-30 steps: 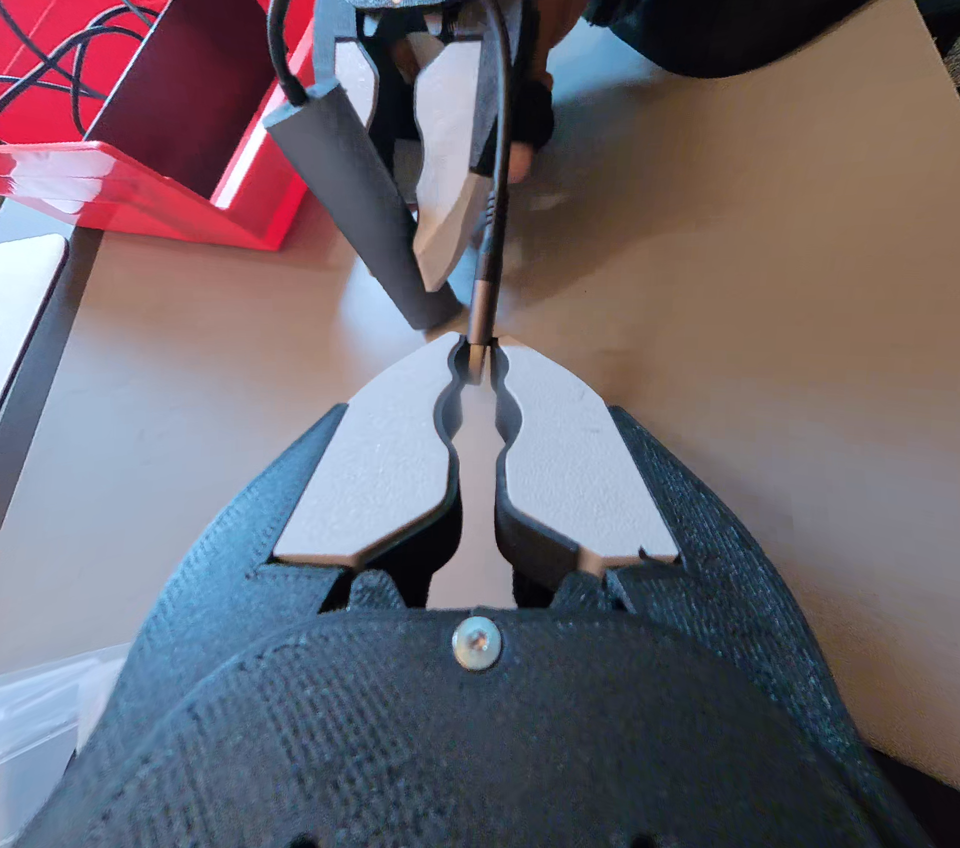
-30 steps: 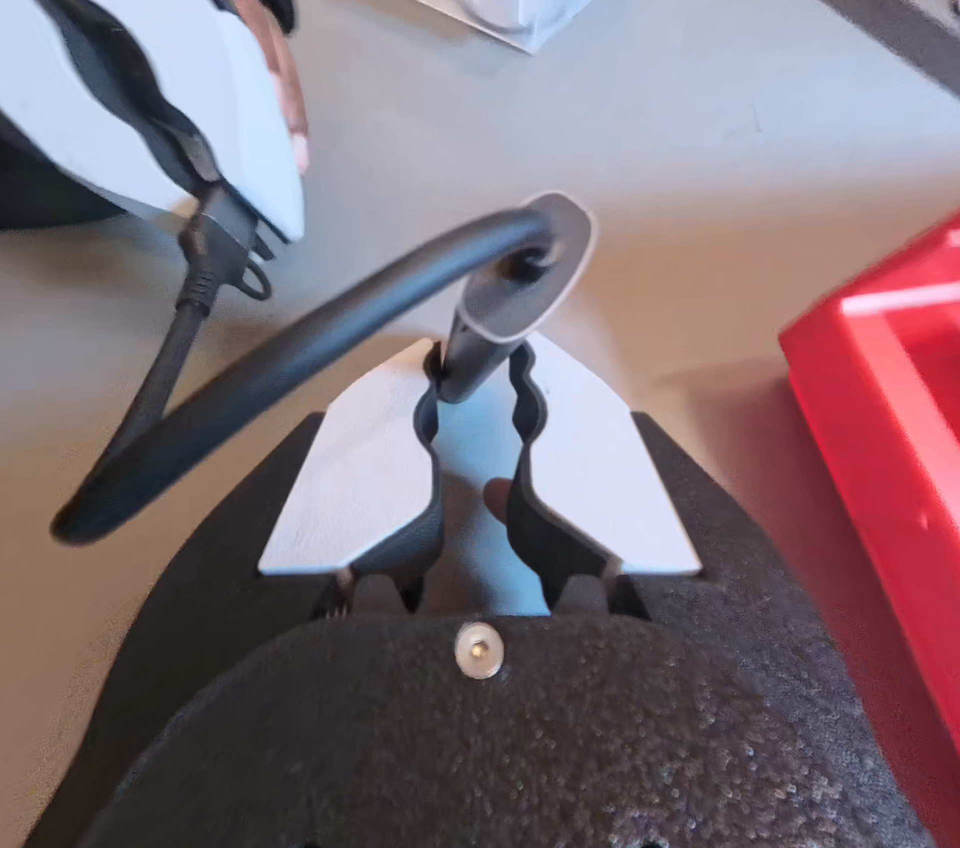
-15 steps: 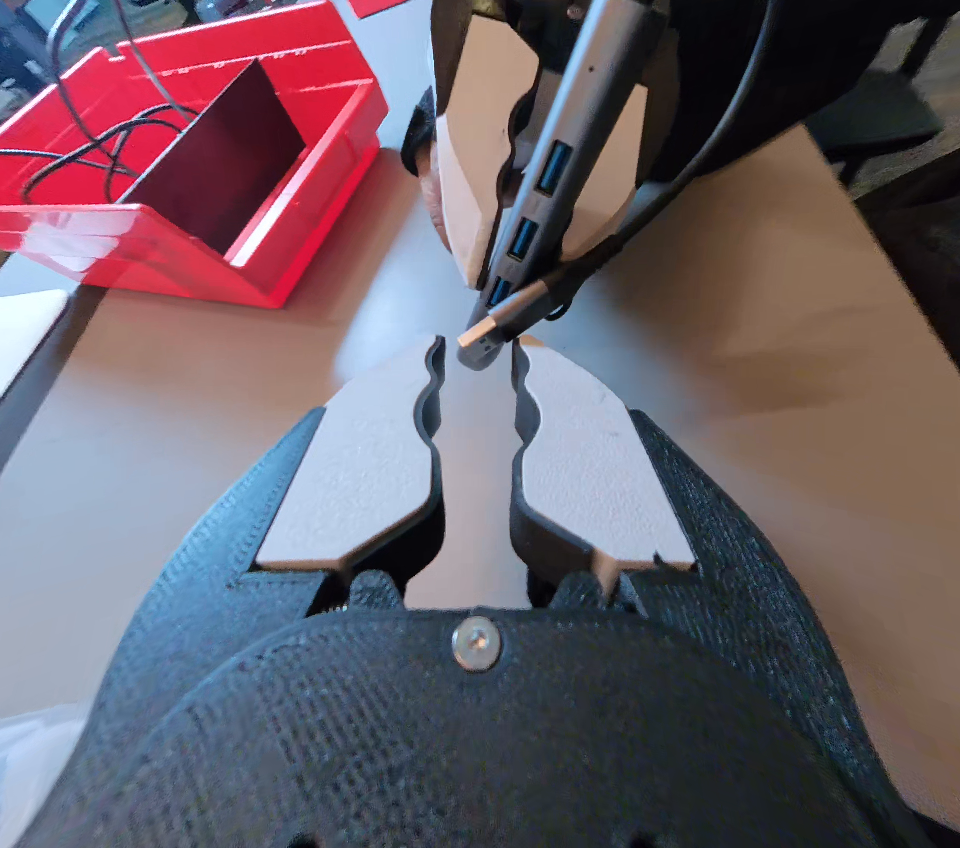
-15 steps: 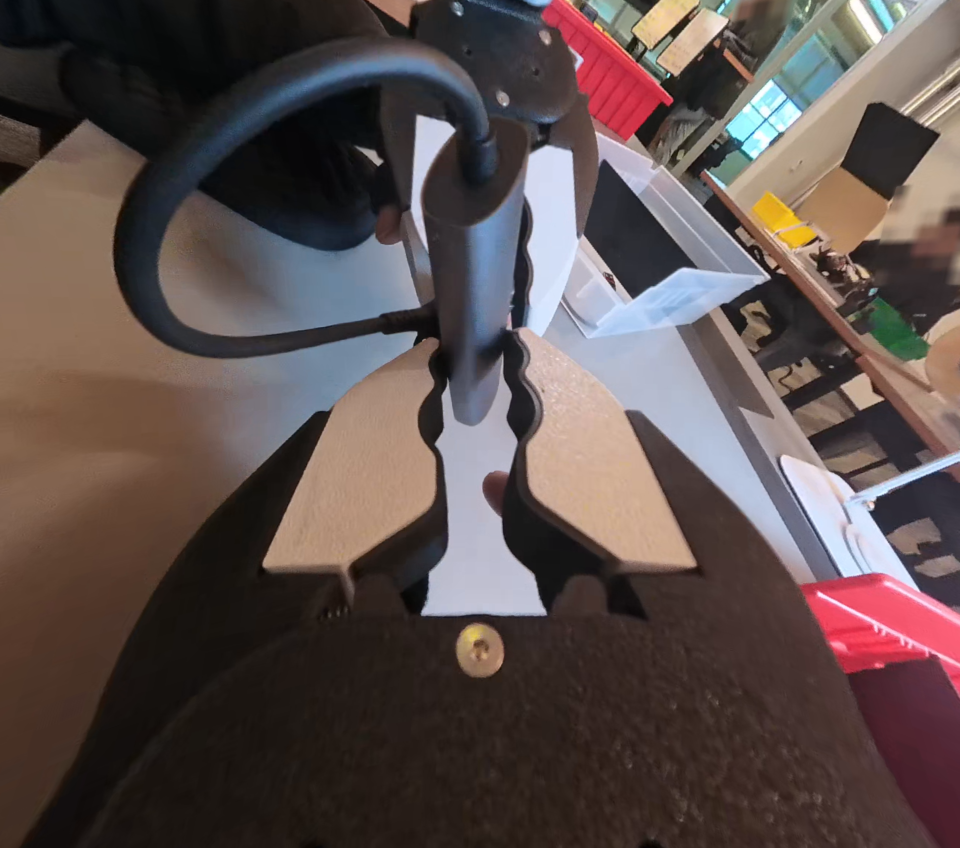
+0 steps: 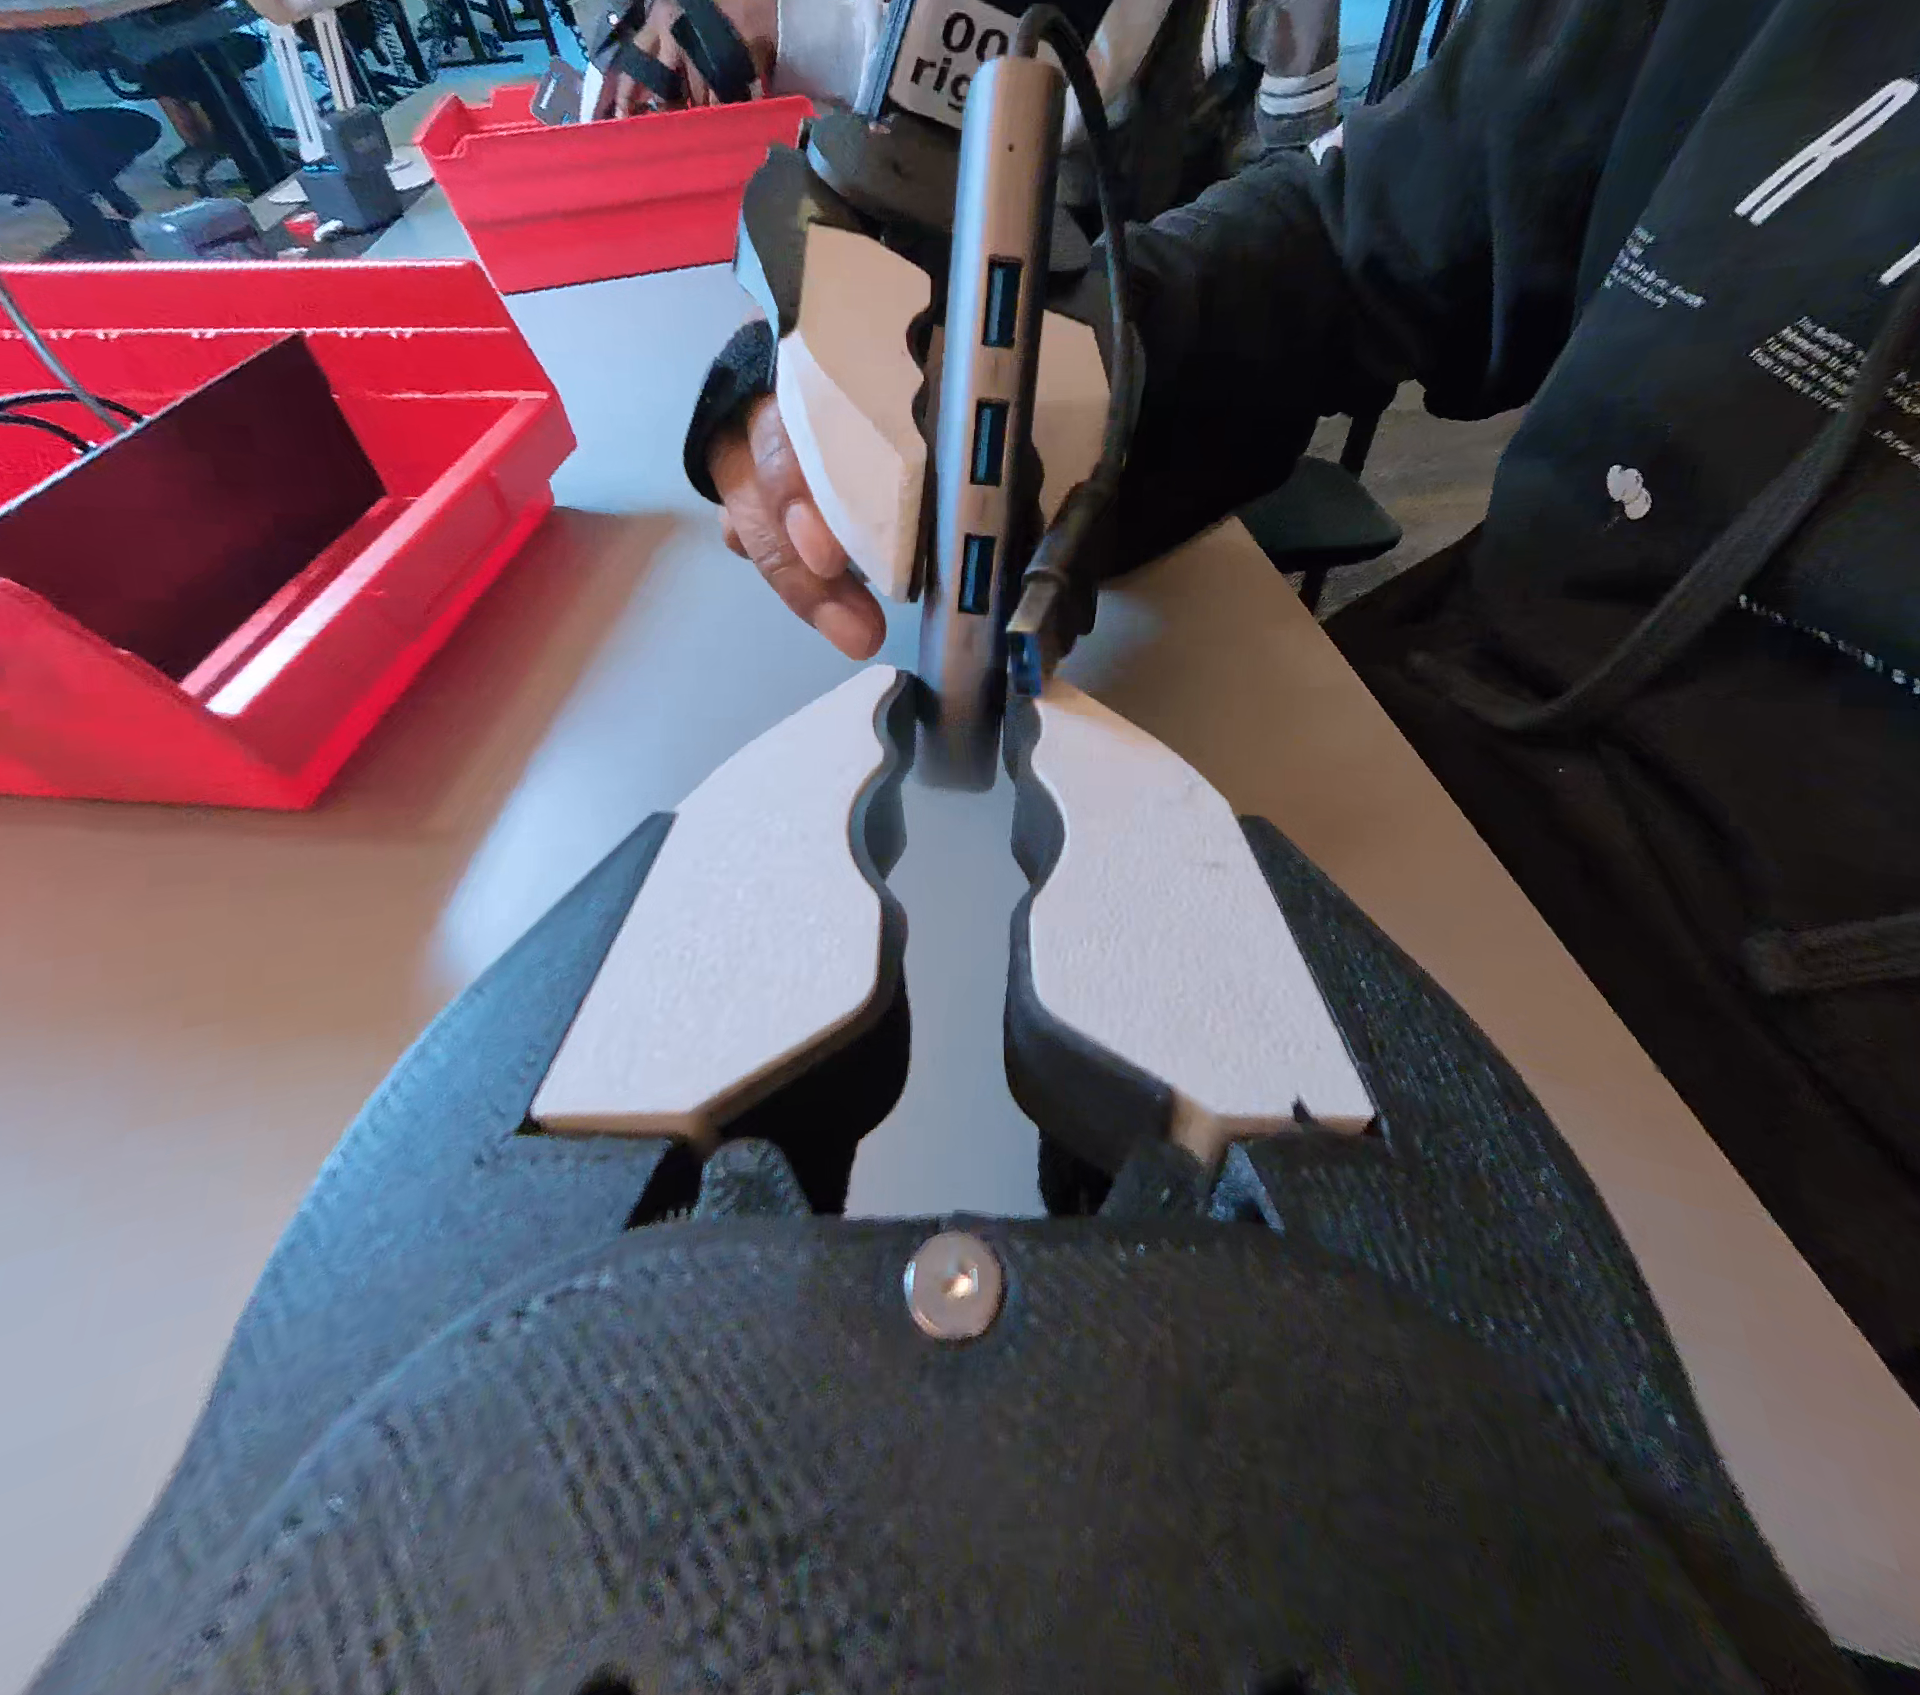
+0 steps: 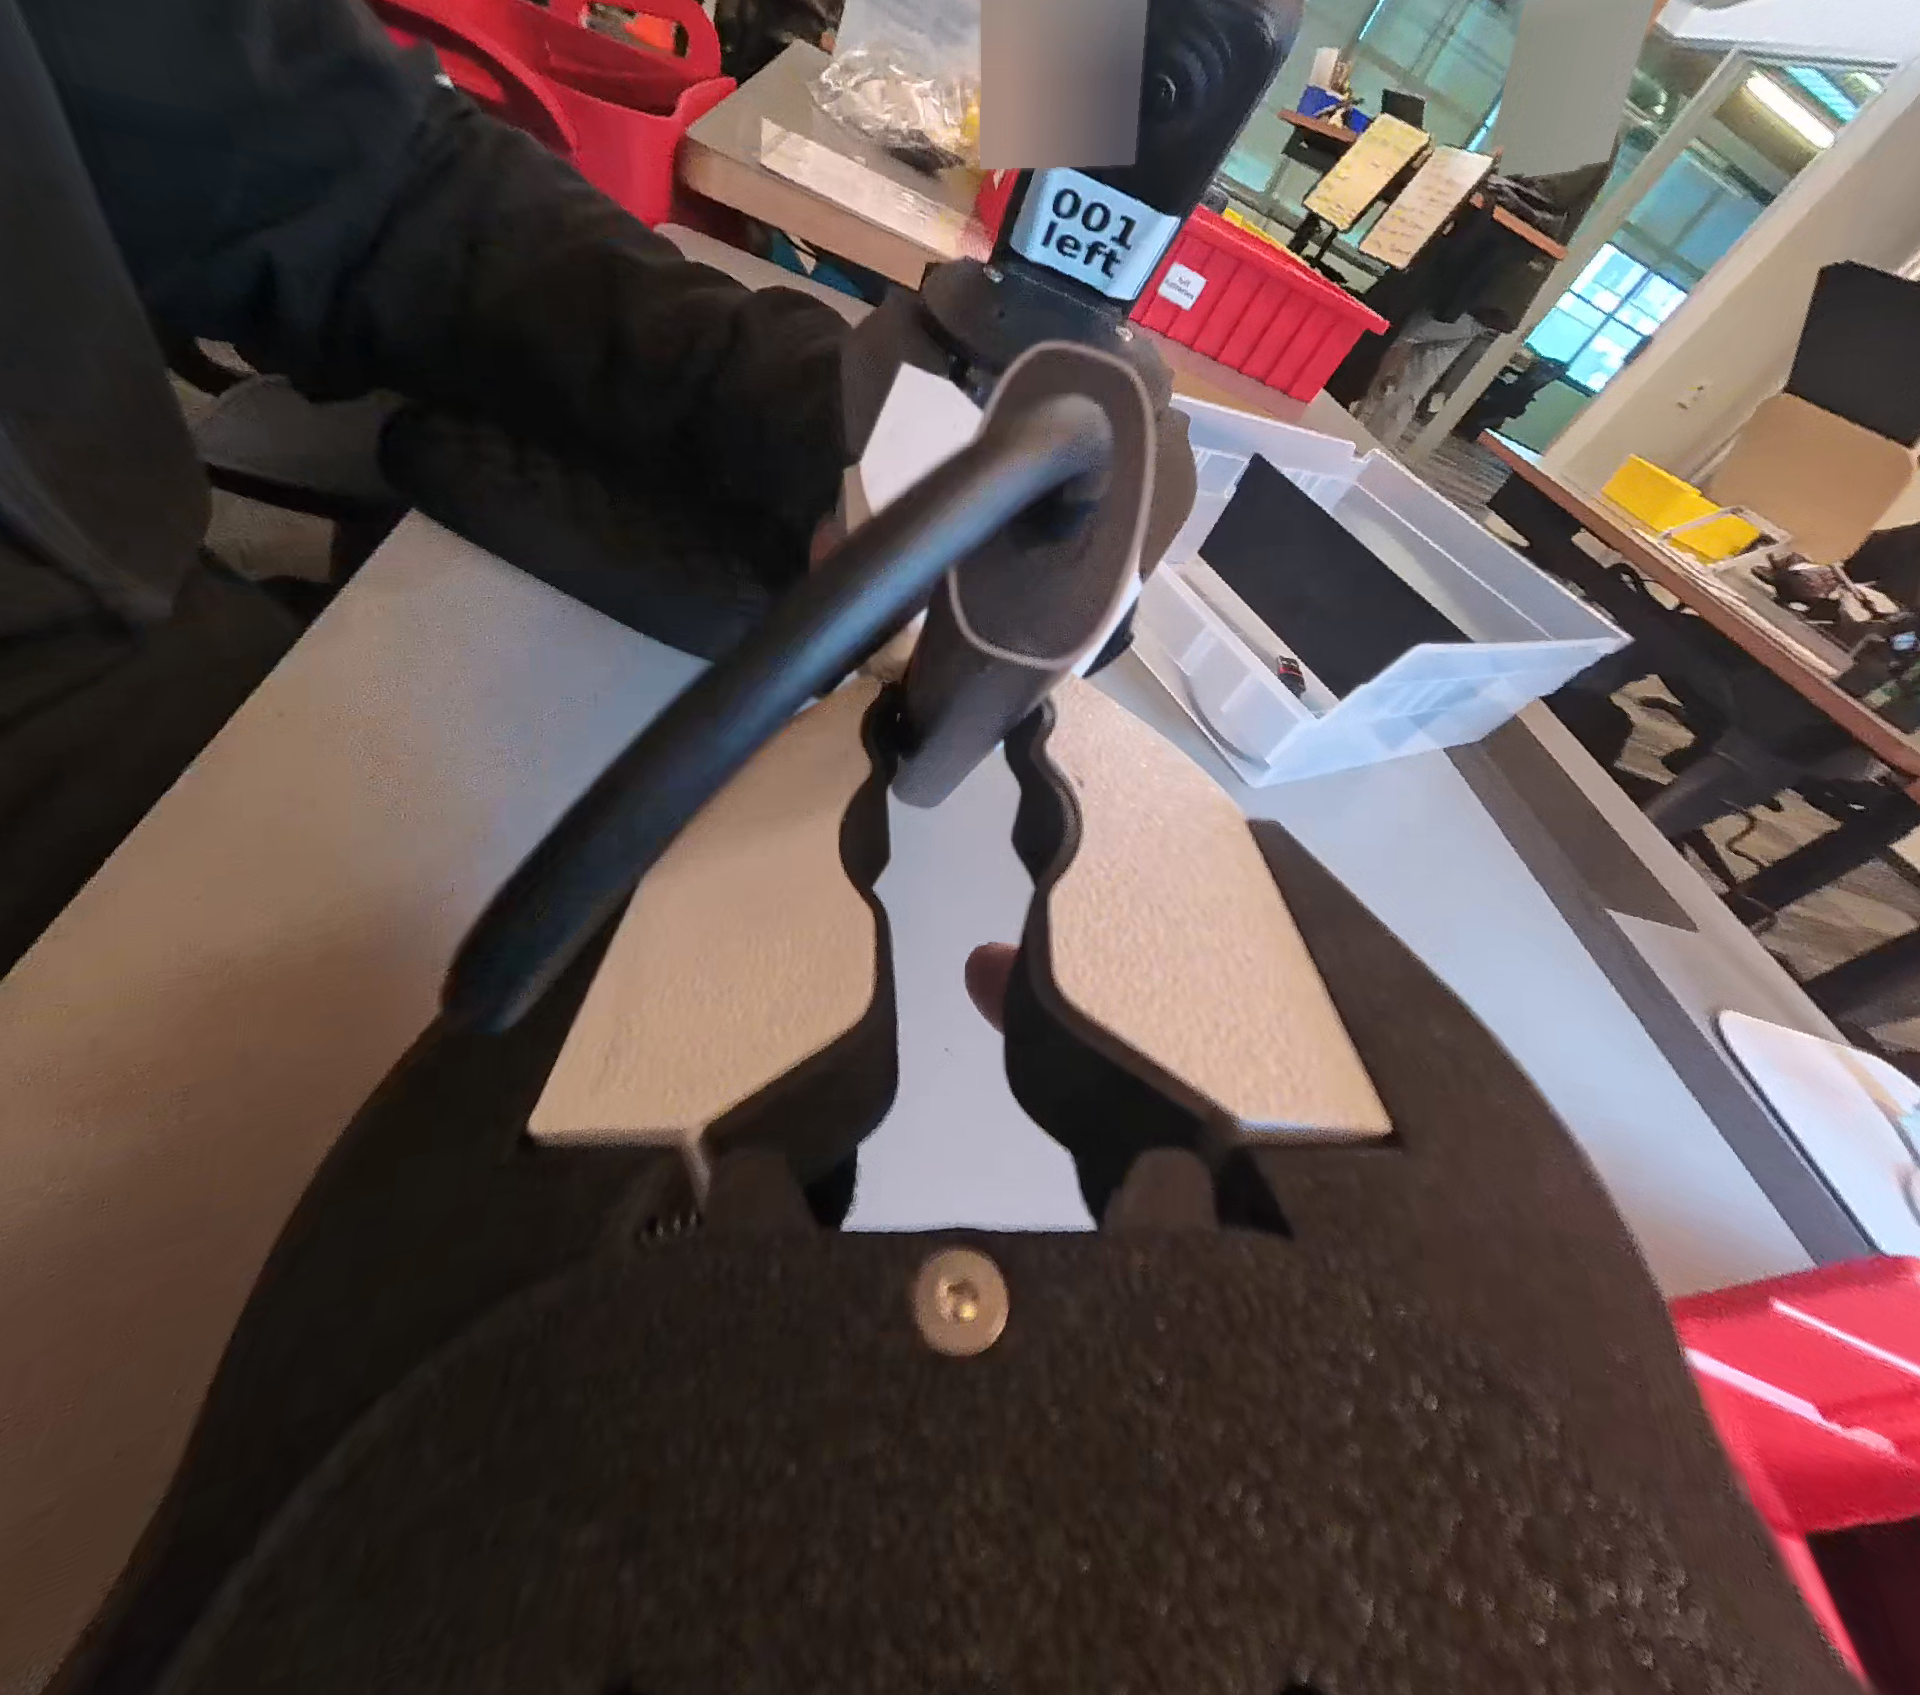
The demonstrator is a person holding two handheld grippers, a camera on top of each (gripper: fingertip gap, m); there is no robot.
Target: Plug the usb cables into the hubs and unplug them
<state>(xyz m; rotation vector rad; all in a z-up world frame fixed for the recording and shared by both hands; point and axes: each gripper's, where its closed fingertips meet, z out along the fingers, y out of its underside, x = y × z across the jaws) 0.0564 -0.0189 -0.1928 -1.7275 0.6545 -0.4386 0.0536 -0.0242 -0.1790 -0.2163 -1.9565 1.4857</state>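
Since half a second ago, the hub has been swinging upright and its lower end is now sitting between the left tool's narrowly parted fingers; whether they are pinching it is unclear. The right tool is clamping the hub, above the desk. The cable's plug is hanging loose beside the ports, its far end hidden.

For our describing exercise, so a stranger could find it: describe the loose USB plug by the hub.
Find the near red bin on the table; right of it a slim grey hub stands upright, gripped by the right claw. Beside the hub's lowest blue port hangs the USB plug on a black cable, the only metal-tipped connector, seated in no port.
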